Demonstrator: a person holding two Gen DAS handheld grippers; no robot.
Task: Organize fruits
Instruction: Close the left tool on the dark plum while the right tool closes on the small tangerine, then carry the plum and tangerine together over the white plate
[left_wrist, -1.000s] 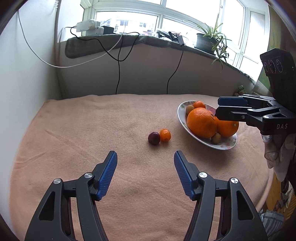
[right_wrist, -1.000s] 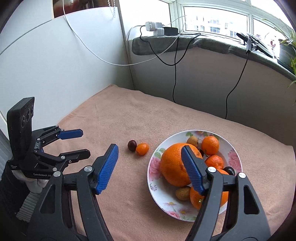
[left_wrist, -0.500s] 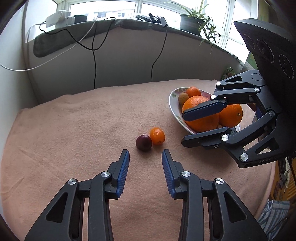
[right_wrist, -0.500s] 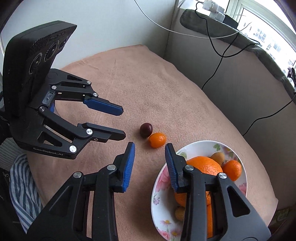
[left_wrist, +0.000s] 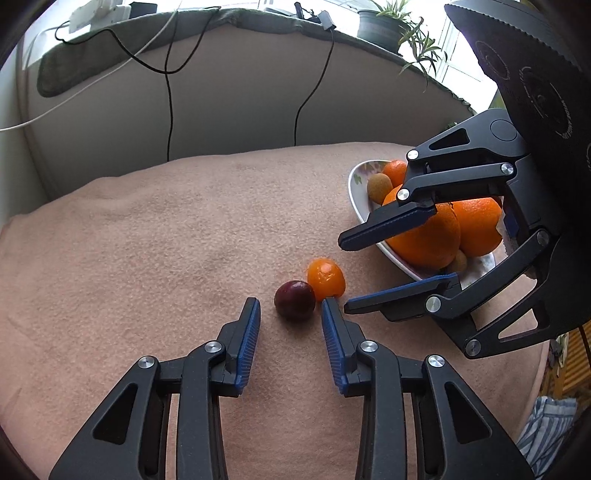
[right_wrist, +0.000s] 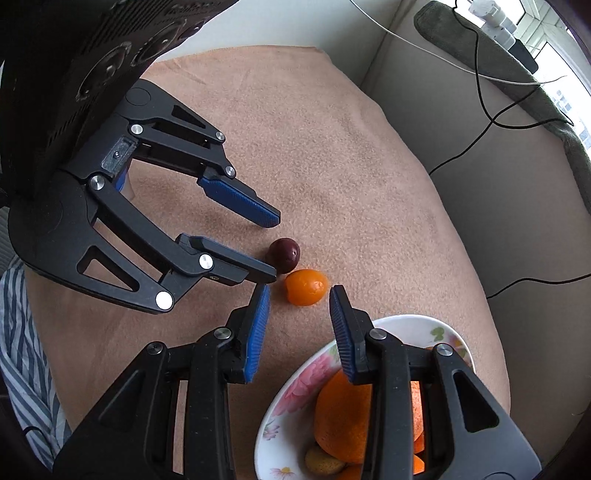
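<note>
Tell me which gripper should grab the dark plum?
Left, probably. The left hand-held gripper is open with the plum straight ahead between its fingertips. The right hand-held gripper is lined up on the small orange instead.

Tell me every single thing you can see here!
plum: 1, dark red, on the blanket, just ahead of the left gripper's fingertips
kumquat: 1, orange, on the blanket, touching the plum
plate: 1, white with flowers, right side of the blanket
oranges: at least 3, orange, piled on the plate
kiwi: 1, brown, far side of the plate
blanket: 1, peach, covering the table
plant: 1, green, on the windowsill
cables: several, black and white, hanging from the sill
left gripper: 1, black with blue pads, open, at the plum
right gripper: 1, same colours, open, at the kumquat
</note>
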